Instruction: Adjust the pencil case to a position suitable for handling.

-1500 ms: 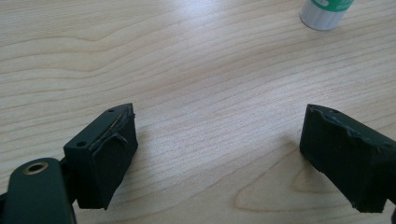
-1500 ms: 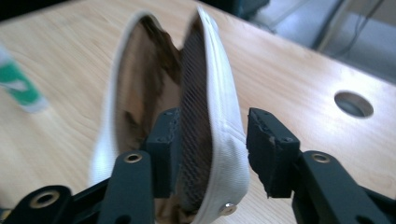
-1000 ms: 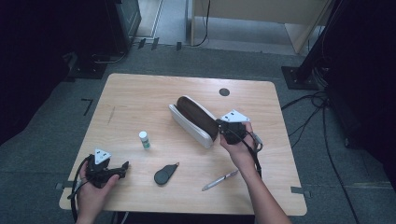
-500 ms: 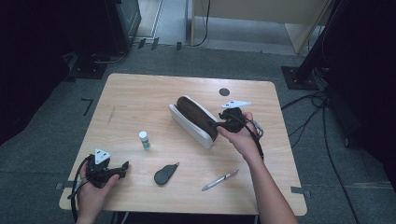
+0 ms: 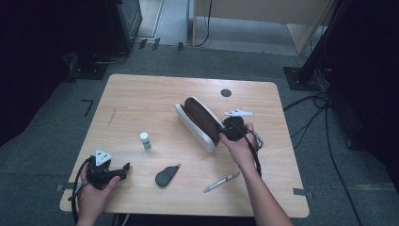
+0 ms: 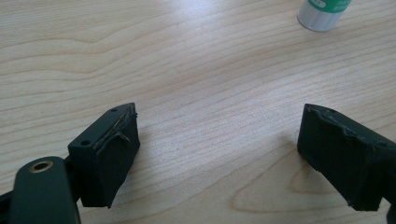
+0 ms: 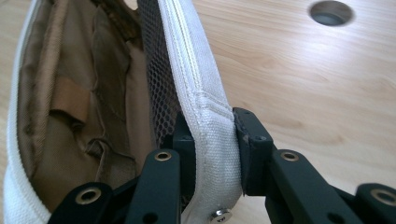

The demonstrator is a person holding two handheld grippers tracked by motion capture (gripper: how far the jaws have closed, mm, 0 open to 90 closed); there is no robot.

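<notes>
Jaws of the right gripper [image 7: 212, 154] have just been closing and now clamp the white rim of the pouch [image 7: 84, 107], one jaw inside against the mesh lining, the other outside on the fabric. In the high view this gripper [image 5: 225, 131] sits at the near end of the pouch [image 5: 200, 123], which lies open at the middle of the tabletop [image 5: 141, 101], its brown inside facing up and its long side running away toward the far edge. A round hole [image 5: 226, 92] in the wood lies beyond the pouch.

Near the front left corner, the left gripper [image 5: 123, 168] rests low on the wood in the person's hand, jaws spread wide with only bare tabletop [image 6: 210, 93] between them. A small white bottle [image 5: 146, 141] with a green band stands upright ahead of it, well apart; in the left gripper view its base [image 6: 323, 11] shows at the top edge. A dark flat teardrop-shaped thing [image 5: 165, 176] lies between the two hands near the front, and a pen [image 5: 222, 181] lies slanted just beside the right forearm.
</notes>
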